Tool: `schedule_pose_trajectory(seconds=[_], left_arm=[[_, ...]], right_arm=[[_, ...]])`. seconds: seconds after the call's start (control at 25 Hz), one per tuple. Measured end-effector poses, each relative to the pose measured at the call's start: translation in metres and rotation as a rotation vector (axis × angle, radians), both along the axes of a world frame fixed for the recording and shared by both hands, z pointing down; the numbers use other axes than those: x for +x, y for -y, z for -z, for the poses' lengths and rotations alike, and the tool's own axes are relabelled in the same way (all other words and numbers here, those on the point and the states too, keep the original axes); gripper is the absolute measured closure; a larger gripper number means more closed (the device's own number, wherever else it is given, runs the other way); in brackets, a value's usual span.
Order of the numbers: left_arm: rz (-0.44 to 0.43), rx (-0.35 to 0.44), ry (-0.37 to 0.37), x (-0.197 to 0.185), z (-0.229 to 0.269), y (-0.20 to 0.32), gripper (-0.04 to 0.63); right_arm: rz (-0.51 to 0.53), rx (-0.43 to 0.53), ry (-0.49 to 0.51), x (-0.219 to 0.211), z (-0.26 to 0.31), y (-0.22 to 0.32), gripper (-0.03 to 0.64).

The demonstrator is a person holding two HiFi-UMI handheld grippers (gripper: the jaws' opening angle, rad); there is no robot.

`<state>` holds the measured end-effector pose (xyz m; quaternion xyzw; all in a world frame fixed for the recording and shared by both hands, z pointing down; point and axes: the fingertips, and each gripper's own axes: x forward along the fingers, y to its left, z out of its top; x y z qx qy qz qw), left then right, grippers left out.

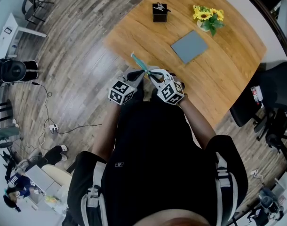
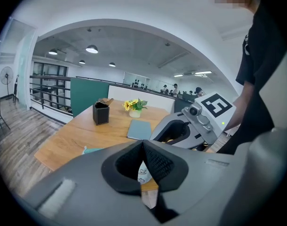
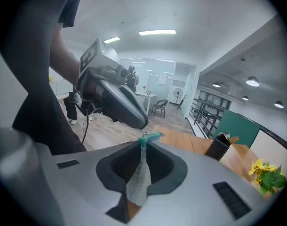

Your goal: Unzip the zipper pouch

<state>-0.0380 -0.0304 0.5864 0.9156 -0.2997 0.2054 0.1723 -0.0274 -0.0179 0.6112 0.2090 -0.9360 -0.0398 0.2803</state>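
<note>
The zipper pouch (image 1: pixel 139 62), pale fabric with a teal zipper edge, hangs in the air over the near edge of the wooden table (image 1: pixel 228 79). Both grippers hold it from below, side by side. My left gripper (image 1: pixel 138 75) is shut on the pouch; in the left gripper view its jaws (image 2: pixel 143 145) meet, with printed white fabric (image 2: pixel 144 174) showing beneath them. My right gripper (image 1: pixel 153 76) is shut on the pouch too. In the right gripper view the fabric (image 3: pixel 138 182) runs up between the jaws (image 3: pixel 142 149) to the teal zipper end (image 3: pixel 151 136), where the left gripper (image 3: pixel 116 98) meets it.
On the table lie a grey flat pad (image 1: pixel 189 46), a black pen holder (image 1: pixel 159 13) and a small pot of yellow flowers (image 1: pixel 208 17). A black chair (image 1: pixel 275 102) stands to the right of the table. Cables lie on the wood floor (image 1: pixel 63 79) at left.
</note>
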Motion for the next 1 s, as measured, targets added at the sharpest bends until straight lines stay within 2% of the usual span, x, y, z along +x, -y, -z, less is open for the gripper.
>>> schedule_pose_trajectory(seconds=[0.48,0.84,1.0], left_arm=[[0.053,0.011,0.063,0.001,-0.006,0.011,0.589],[0.075,0.052,0.115,0.007,-0.006,0.015,0.583],[0.126,0.066,0.173,0.005,-0.006,0.023,0.594]], right_arm=[[0.009,0.003,-0.025,0.003,-0.002,0.007,0.581],[0.021,-0.005,-0.026,0.006,0.0,0.008,0.581],[0.024,-0.01,-0.015,0.007,0.002,0.007,0.583]])
